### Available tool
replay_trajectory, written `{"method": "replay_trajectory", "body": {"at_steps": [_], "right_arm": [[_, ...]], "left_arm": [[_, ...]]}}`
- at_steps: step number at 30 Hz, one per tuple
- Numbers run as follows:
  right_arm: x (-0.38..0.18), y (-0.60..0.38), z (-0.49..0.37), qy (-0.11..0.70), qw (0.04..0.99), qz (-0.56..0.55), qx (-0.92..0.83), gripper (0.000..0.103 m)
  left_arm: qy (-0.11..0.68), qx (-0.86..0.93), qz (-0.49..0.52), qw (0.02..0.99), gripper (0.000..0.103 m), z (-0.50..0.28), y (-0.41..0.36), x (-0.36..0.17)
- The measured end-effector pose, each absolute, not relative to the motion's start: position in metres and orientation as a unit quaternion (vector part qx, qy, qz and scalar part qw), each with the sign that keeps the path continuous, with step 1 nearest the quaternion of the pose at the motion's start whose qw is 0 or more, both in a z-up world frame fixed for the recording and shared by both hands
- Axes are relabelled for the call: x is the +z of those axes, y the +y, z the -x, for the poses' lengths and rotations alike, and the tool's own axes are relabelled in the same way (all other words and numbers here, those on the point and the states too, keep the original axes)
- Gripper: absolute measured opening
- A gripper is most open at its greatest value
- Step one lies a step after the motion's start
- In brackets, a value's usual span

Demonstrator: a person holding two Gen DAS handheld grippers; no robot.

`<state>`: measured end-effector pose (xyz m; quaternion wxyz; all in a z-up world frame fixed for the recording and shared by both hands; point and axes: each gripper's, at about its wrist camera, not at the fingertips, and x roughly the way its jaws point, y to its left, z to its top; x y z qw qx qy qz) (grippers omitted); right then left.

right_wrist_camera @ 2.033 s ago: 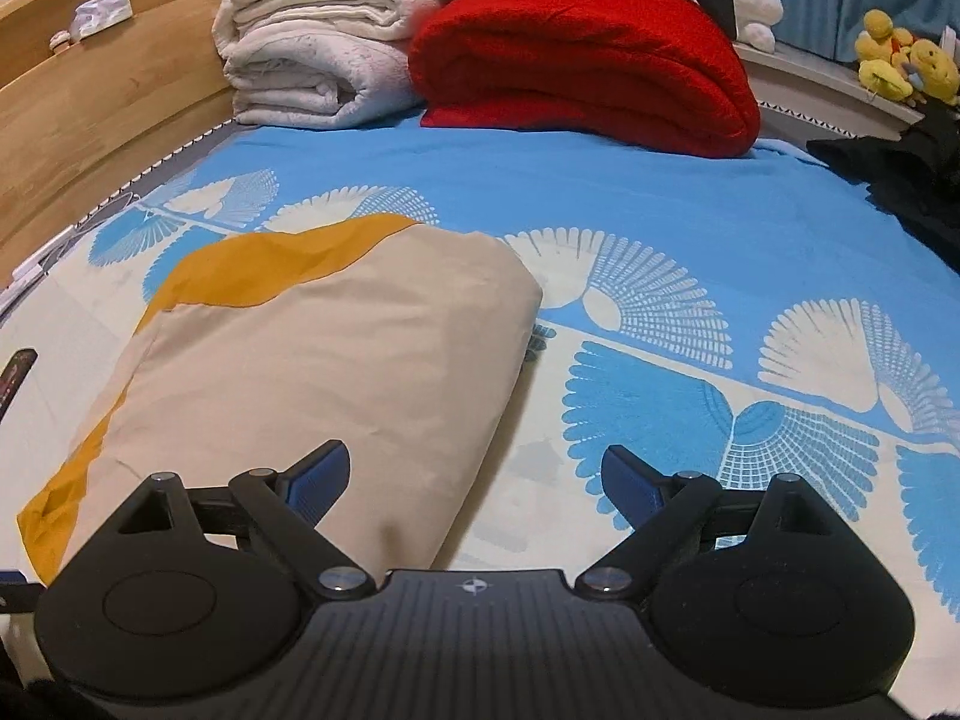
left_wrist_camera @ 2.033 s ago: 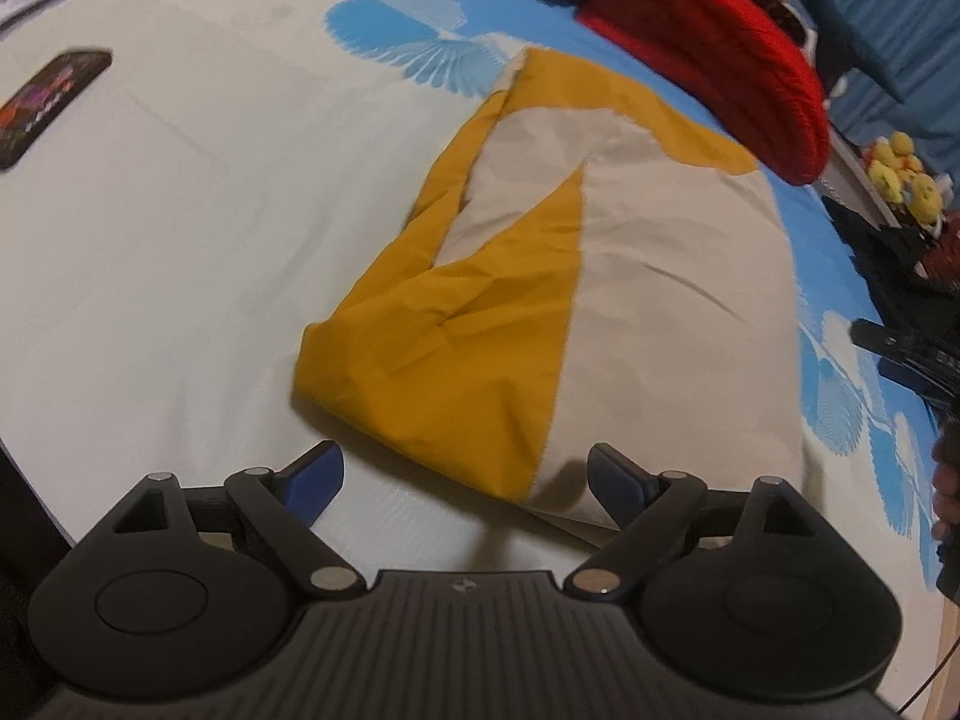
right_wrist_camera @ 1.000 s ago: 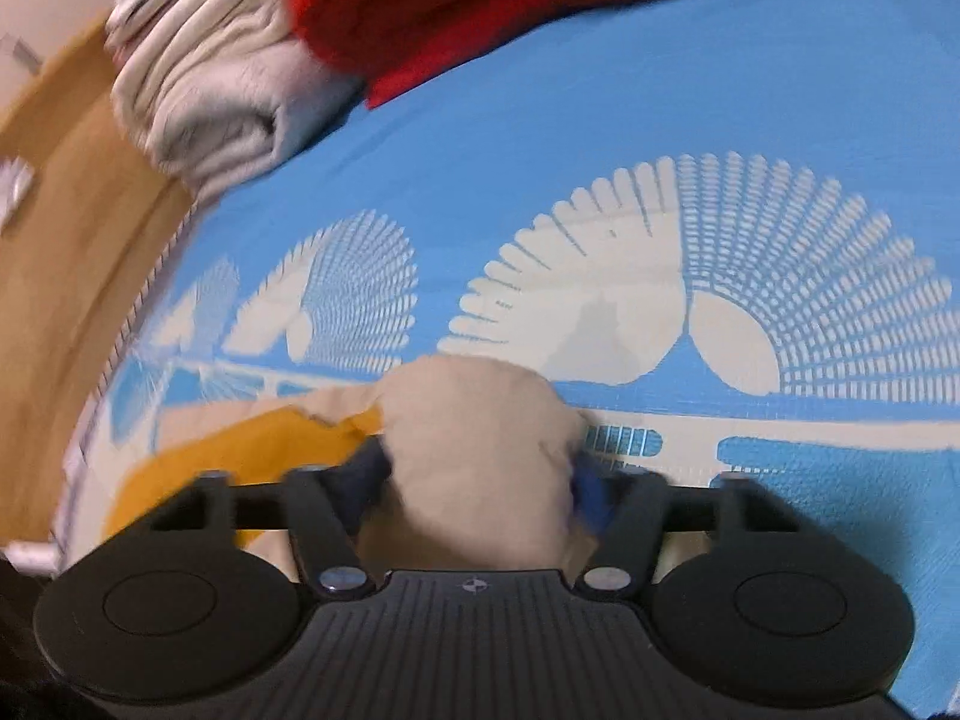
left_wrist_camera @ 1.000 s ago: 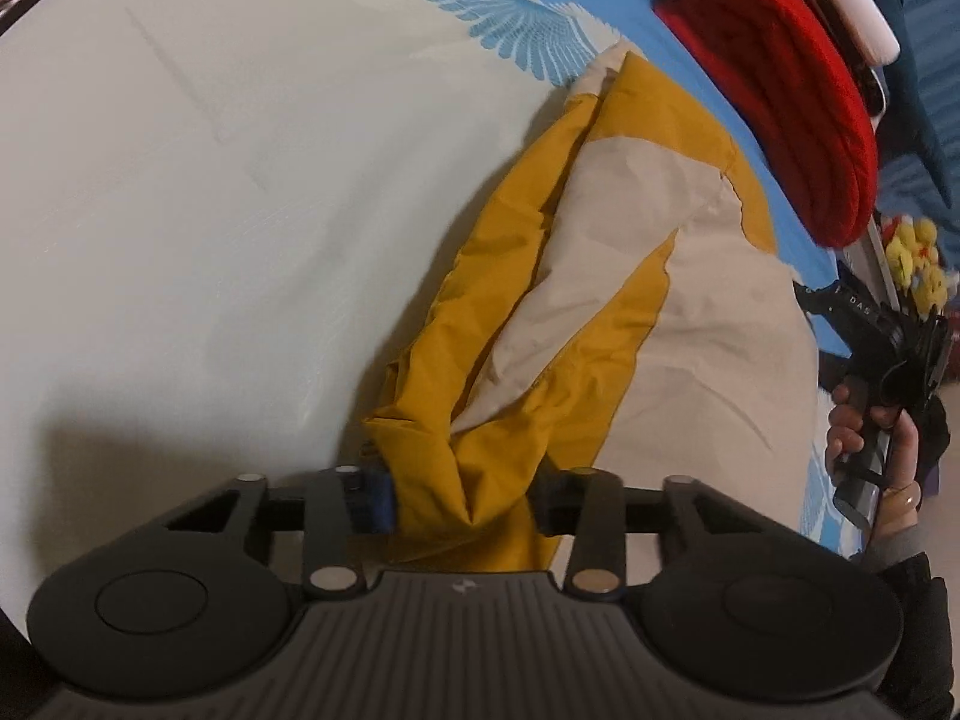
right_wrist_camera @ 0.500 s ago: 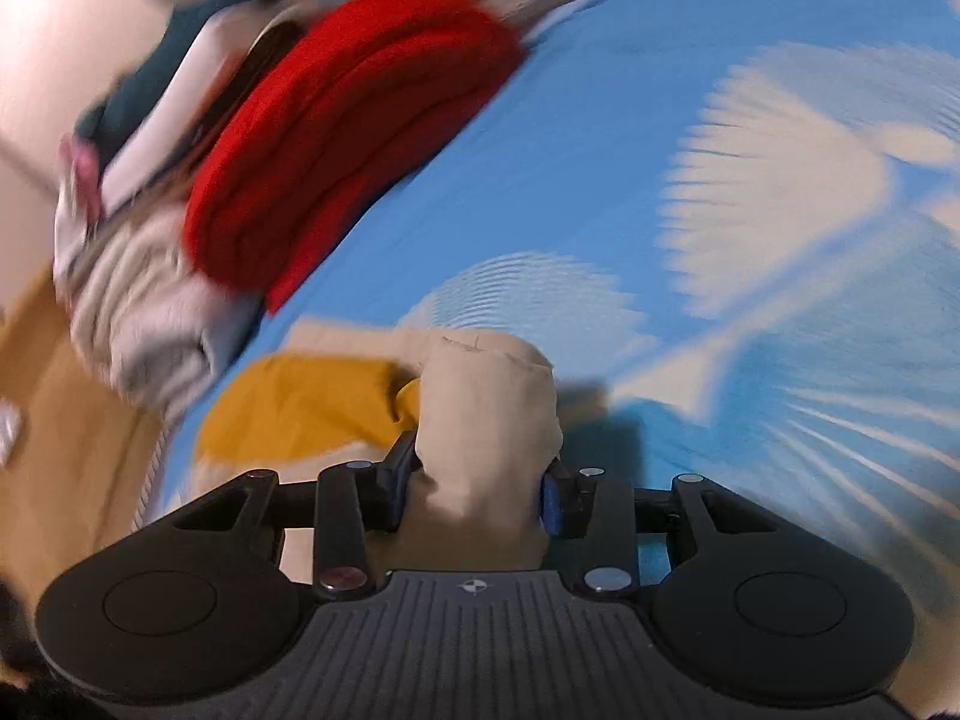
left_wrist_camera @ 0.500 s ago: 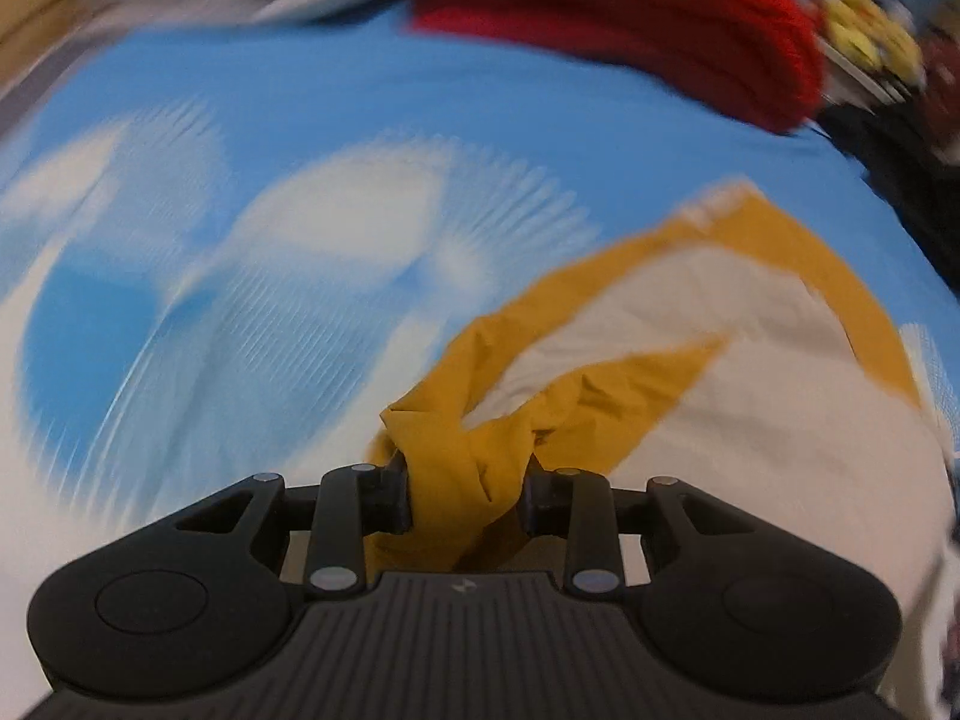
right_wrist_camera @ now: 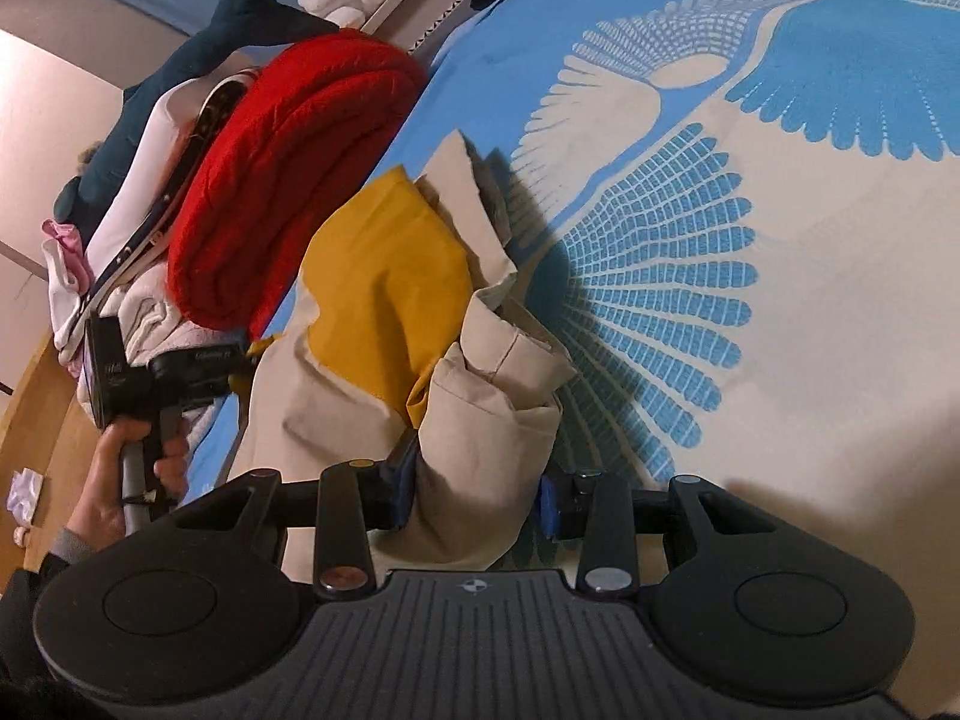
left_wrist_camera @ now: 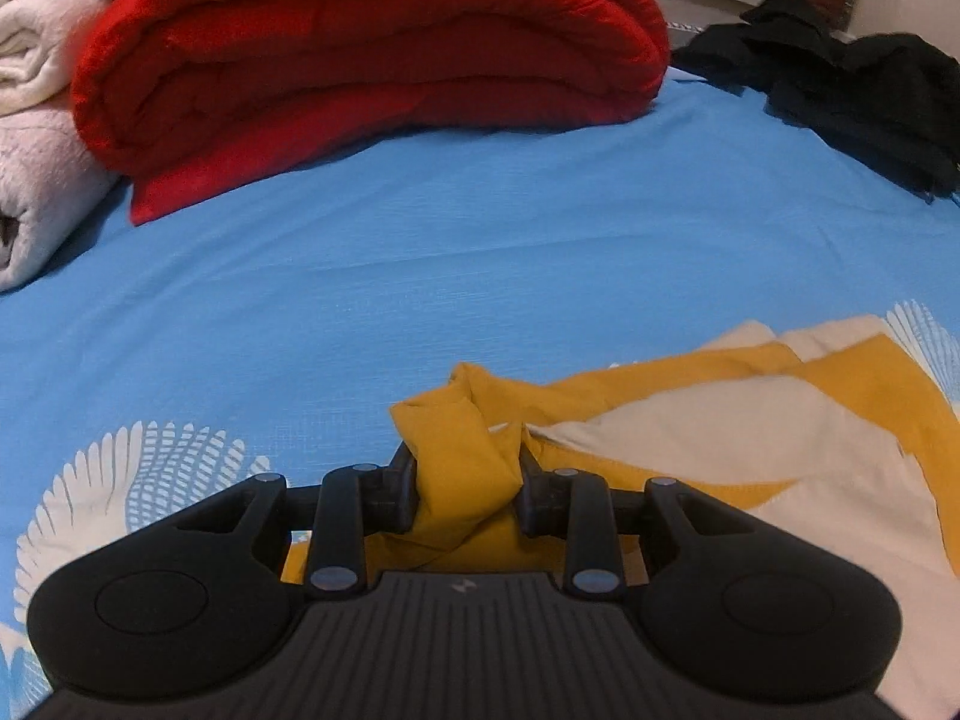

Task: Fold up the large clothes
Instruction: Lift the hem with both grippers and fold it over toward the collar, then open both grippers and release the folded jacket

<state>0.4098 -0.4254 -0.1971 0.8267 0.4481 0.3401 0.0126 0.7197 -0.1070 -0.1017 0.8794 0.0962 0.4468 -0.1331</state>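
The yellow and beige garment (left_wrist_camera: pixel 744 432) lies partly folded on the blue patterned bedsheet (left_wrist_camera: pixel 480 240). My left gripper (left_wrist_camera: pixel 467 483) is shut on a bunched yellow corner of it, held low over the sheet. In the right wrist view the same garment (right_wrist_camera: pixel 384 294) stretches away toward the left gripper, seen held by a hand (right_wrist_camera: pixel 129 450). My right gripper (right_wrist_camera: pixel 477 495) is shut on a bunched beige corner of the garment, above the sheet.
A folded red blanket (left_wrist_camera: pixel 360 54) and white blankets (left_wrist_camera: pixel 30 120) are stacked at the bed's far side. Black clothes (left_wrist_camera: pixel 852 96) lie at the far right. A wooden bed frame (right_wrist_camera: pixel 30 420) runs along the left in the right wrist view.
Both grippers went from open beside the flat garment to shut on its corners, then lifted and carried them across the bed toward the red blanket.
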Motion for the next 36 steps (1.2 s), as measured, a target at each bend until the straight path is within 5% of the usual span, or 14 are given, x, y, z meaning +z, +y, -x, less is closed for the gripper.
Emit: {"method": "replay_trajectory", "body": {"at_steps": [2,5,6,11,15,18,20,23,26,32,36], "right_arm": [[-0.199,-0.428,-0.410,0.337,0.826,-0.451,0.016,0.039],[-0.203,-0.433,-0.408,0.337,0.819,-0.465,0.018,0.043],[-0.204,-0.434,-0.406,0.336,0.818,-0.467,0.015,0.045],[-0.181,-0.445,-0.384,0.335,0.824,-0.454,-0.052,0.064],[-0.124,-0.426,-0.369,0.290,0.894,-0.326,-0.100,0.064],[-0.091,-0.402,-0.389,0.251,0.944,-0.213,-0.020,0.051],[-0.082,-0.378,-0.419,0.246,0.961,-0.125,0.033,0.033],[-0.101,-0.350,-0.468,0.299,0.952,-0.030,0.053,0.017],[-0.140,-0.348,-0.487,0.350,0.936,-0.010,0.032,0.015],[-0.167,-0.379,-0.481,0.325,0.941,-0.090,0.033,0.015],[-0.173,-0.397,-0.476,0.304,0.943,-0.127,0.042,0.029]], "left_arm": [[0.439,-0.121,-0.089,0.886,0.048,-0.716,-0.102,-0.102],[0.412,-0.071,-0.076,0.905,0.099,-0.723,-0.087,-0.095],[0.401,-0.045,-0.069,0.913,0.103,-0.723,-0.078,-0.090],[0.374,0.032,-0.033,0.927,0.103,-0.711,-0.030,-0.061],[0.352,0.008,-0.052,0.934,0.103,-0.668,-0.007,-0.035],[0.345,-0.029,-0.062,0.936,0.103,-0.641,-0.008,-0.024],[0.346,-0.052,-0.073,0.934,0.103,-0.634,-0.021,-0.027],[0.344,-0.074,-0.100,0.931,0.103,-0.642,-0.040,-0.042],[0.360,-0.061,-0.107,0.925,0.103,-0.674,-0.058,-0.072],[0.393,0.033,-0.092,0.914,0.103,-0.733,-0.051,-0.134],[0.387,0.062,-0.062,0.918,0.103,-0.729,-0.019,-0.126]]}}
